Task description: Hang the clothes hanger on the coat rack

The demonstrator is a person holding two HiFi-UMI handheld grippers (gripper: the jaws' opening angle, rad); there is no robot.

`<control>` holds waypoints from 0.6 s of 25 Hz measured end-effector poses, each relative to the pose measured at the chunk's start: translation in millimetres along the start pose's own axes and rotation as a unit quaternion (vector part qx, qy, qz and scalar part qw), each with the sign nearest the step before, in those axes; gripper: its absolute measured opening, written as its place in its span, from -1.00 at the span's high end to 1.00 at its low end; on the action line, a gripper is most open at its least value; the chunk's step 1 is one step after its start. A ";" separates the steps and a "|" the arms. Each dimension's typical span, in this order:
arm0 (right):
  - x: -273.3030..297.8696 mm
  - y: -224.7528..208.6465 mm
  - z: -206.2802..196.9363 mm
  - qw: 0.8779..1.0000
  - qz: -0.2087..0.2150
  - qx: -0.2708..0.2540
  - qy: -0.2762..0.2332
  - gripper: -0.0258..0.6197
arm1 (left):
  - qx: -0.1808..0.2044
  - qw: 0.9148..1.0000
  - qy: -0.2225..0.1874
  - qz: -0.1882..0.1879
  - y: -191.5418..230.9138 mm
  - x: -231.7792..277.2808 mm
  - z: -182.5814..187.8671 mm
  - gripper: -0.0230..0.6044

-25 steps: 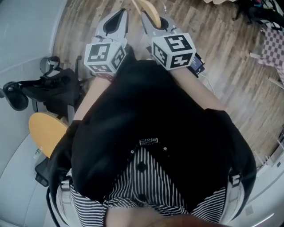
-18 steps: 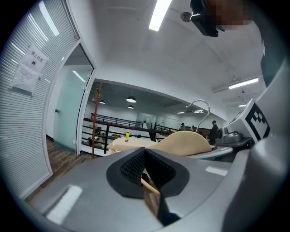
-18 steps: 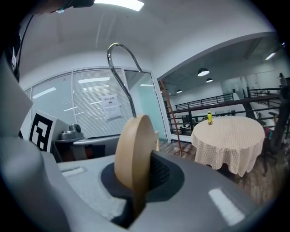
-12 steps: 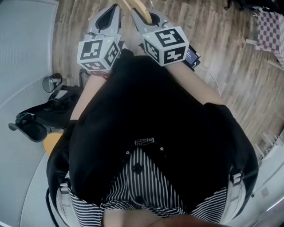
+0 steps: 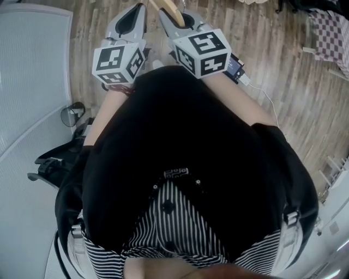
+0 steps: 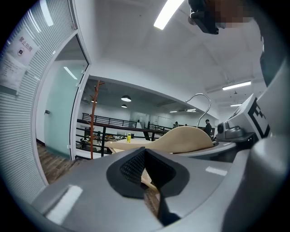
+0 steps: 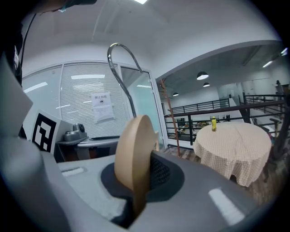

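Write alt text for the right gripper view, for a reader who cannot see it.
The right gripper is shut on a wooden clothes hanger, whose metal hook curves upward. Behind stand a round table with a checked cloth, a yellow bottle on it, and a thin orange stand.

Left hand-held gripper point(image 6: 145, 158) closed, right hand-held gripper point(image 7: 138, 181) clamped

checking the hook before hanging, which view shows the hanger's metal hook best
The right gripper view: the metal hook rises whole and close above the wooden hanger clamped in the right gripper. The left gripper view shows it small, farther off. The head view shows only a strip of the wood.
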State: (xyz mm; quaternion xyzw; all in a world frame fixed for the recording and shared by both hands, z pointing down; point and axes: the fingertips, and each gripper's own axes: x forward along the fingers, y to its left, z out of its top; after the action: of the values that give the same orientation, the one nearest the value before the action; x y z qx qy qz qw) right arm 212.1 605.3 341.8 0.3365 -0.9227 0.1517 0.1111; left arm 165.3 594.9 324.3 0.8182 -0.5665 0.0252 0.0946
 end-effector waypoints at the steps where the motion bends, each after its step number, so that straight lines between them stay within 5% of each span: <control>1: 9.8 4.5 2.1 1.000 -0.001 -0.004 0.000 0.92 | -0.003 1.000 -0.003 -0.002 11.4 0.2 1.1 0.93; 7: 63.1 26.4 3.4 1.000 -0.005 -0.009 0.011 0.92 | -0.029 0.999 -0.016 0.014 85.4 -4.8 -2.2 0.93; 15: 119.6 38.8 15.8 0.999 0.013 -0.025 0.026 0.92 | -0.040 0.999 0.000 0.025 132.9 3.9 -9.8 0.93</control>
State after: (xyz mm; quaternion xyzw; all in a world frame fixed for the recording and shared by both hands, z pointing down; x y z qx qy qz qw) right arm 95.5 557.7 355.9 0.3175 -0.9272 0.1393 0.1417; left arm 43.5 547.9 351.2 0.7996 -0.5871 0.0048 0.1262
